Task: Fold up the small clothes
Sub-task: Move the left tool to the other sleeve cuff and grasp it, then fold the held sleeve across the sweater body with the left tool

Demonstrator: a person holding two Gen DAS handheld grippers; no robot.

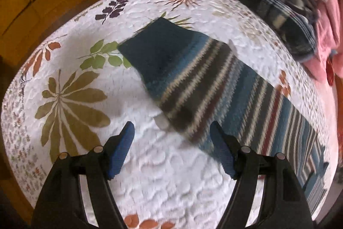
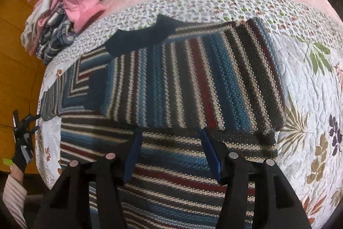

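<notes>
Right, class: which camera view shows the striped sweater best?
The right wrist view: the sweater fills the frame, sharp, folded over itself, dark cuff on top. The left wrist view shows only one blurred sleeve crossing the quilt.

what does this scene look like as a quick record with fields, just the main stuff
surface: white quilt with leaf prints
garment: striped knit sweater lying partly folded on the quilt
dark cuff: navy sleeve end pointing away from the left camera
left gripper: open, holding nothing, above bare quilt beside the sweater
right gripper: open, fingertips at the folded edge
clothes pile: pink and plaid items stacked at the quilt's far edge
image quality: left view motion-blurred
</notes>
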